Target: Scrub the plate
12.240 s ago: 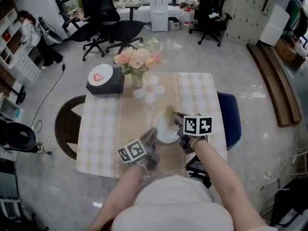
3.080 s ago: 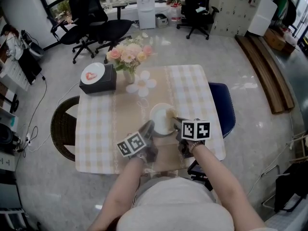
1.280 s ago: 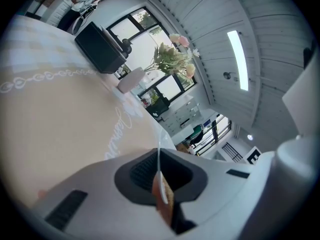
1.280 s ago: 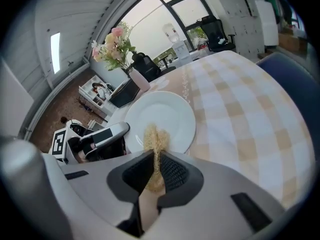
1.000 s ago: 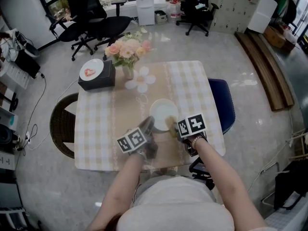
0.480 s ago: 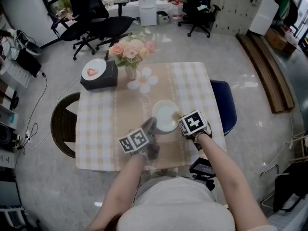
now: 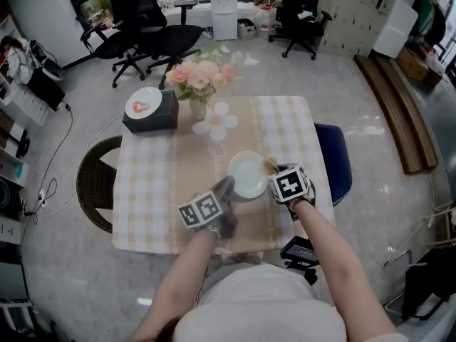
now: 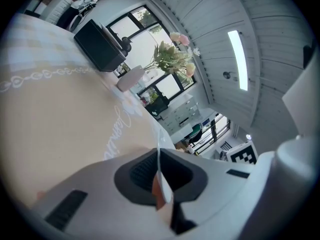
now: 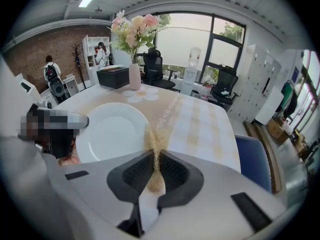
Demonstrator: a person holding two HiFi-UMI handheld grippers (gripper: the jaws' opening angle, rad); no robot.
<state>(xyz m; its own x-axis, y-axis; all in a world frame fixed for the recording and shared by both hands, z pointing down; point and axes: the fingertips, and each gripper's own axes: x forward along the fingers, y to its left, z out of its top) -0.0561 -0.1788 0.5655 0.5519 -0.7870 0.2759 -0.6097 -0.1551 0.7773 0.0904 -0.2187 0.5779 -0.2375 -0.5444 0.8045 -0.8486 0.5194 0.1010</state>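
— Where's the plate (image 7: 248,175) now?
— Flat on the counter (image 7: 149,191), towards my side. My left gripper (image 7: 225,187) has its fingers closed on the near rim. My right gripper (image 9: 155,170) pinches a straw-coloured scrub pad (image 9: 154,139), just at the plate's right edge.
— What worries you?
— The rim hold looks thin to me. If I press hard, the plate could tip or slide loose, and the pad might twist out
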